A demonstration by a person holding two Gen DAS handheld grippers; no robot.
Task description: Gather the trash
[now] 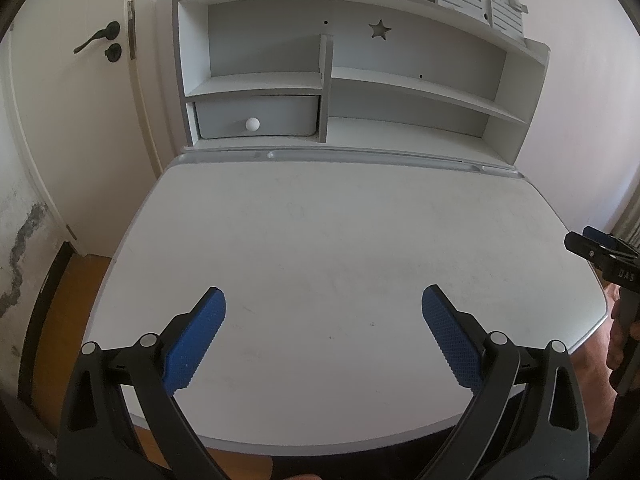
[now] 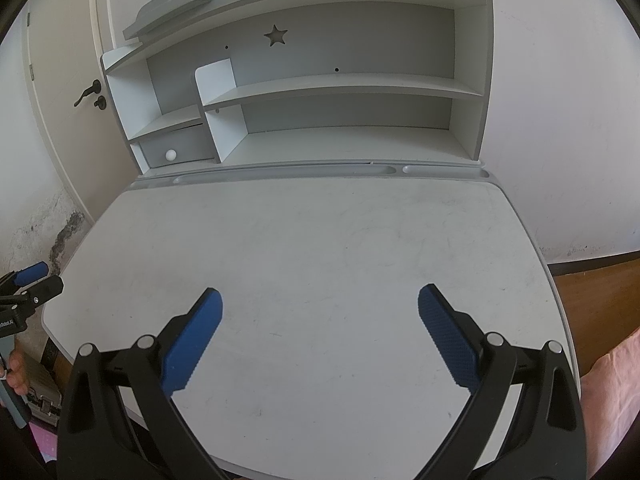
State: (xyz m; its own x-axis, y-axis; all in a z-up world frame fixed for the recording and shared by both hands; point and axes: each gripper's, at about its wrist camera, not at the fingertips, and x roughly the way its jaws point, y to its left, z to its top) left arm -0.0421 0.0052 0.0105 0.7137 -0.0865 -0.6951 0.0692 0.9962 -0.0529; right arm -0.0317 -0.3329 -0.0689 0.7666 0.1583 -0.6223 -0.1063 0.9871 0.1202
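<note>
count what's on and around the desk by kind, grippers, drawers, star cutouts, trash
hand-held grippers: 2, the left hand-held gripper and the right hand-held gripper, both open and holding nothing
drawers: 1, the drawer with a white knob
star cutouts: 1, the star cutout
trash on the desk: 0 visible
total: 4

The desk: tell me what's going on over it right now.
A person holds a gripper in each hand above the desk. The left gripper and the right gripper both hang open, their blue fingers spread wide and holding nothing. No trash shows on the desktop or on the shelf unit behind it, so nothing is being collected at this moment.
</note>
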